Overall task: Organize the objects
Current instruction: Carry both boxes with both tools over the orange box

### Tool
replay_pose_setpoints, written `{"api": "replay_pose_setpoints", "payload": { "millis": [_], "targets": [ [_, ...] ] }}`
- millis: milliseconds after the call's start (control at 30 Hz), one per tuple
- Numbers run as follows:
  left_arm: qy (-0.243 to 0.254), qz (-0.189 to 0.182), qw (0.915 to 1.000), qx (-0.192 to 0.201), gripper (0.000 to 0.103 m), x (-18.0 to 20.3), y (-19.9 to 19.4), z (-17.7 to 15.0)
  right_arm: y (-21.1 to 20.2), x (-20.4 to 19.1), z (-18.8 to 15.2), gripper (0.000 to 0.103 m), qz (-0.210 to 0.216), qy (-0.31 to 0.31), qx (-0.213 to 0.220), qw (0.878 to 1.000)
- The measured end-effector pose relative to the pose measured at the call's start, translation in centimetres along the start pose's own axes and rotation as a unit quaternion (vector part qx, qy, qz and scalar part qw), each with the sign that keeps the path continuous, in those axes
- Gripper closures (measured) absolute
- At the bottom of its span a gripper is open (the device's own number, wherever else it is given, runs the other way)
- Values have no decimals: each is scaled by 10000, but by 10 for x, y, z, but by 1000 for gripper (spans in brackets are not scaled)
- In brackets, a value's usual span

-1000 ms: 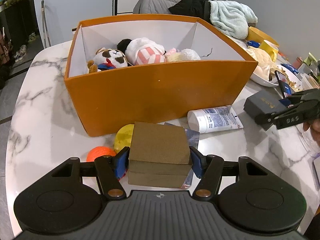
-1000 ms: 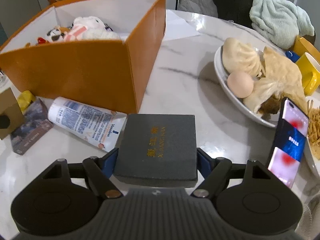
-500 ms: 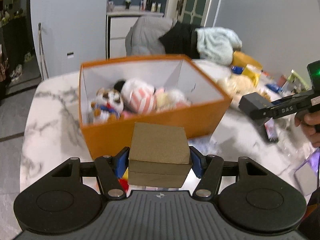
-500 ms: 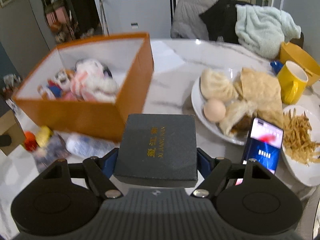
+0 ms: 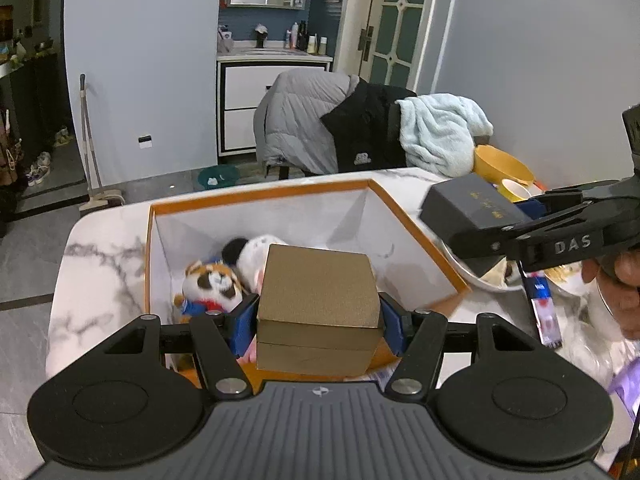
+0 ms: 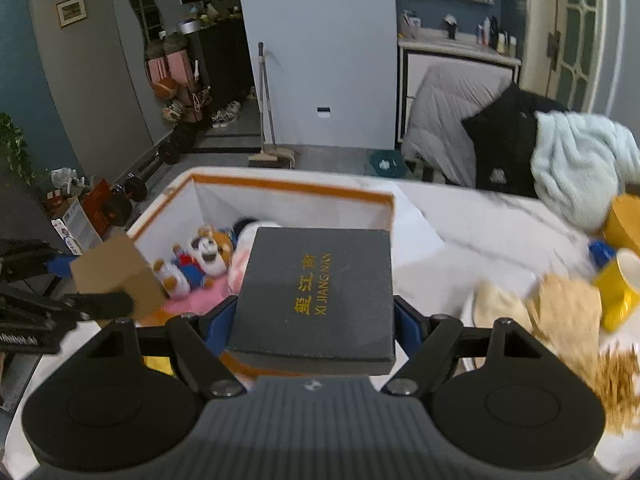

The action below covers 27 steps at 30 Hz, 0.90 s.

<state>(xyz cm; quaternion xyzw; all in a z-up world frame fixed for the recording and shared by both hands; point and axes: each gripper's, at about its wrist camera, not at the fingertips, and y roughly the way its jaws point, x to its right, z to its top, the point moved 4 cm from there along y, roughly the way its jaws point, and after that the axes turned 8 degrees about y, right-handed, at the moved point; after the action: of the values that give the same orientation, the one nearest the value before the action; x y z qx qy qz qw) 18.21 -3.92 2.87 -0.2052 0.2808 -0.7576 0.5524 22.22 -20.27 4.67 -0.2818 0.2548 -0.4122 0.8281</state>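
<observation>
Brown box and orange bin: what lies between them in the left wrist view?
Nothing solid: the brown box, clamped in the left gripper, hangs over the orange bin, plush toys below.

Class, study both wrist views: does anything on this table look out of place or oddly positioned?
Yes. A phone stands propped beside the food plate, among dishes rather than with the clutter being sorted. The orange box looks intact, and the plush toys lie jumbled inside.

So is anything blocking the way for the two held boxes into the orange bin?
Nothing visible blocks them. The orange bin is open-topped; the brown box and the dark box are both held above its near wall. Stuffed toys fill the left side, leaving the right side free.
</observation>
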Motion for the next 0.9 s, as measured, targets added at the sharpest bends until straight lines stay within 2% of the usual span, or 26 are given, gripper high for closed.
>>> {"api": "replay_pose_setpoints", "payload": {
  "millis": [267,433,567,900],
  "targets": [
    [-114,267,9994,-206,31,-21,39,13,51,-12,27,23,-75,29,-103,9999],
    [-150,315,9978,-566,31,-31,68,8,89,-13,38,23,-171,10,-253,9995],
    [-155,404,9952,-883,31,-34,89,-2,122,-9,39,23,-337,-49,-470,9983],
    [-117,388,9924,-1163,31,-32,111,-9,176,3,40,23,-599,-302,-854,9941]
  ]
}}
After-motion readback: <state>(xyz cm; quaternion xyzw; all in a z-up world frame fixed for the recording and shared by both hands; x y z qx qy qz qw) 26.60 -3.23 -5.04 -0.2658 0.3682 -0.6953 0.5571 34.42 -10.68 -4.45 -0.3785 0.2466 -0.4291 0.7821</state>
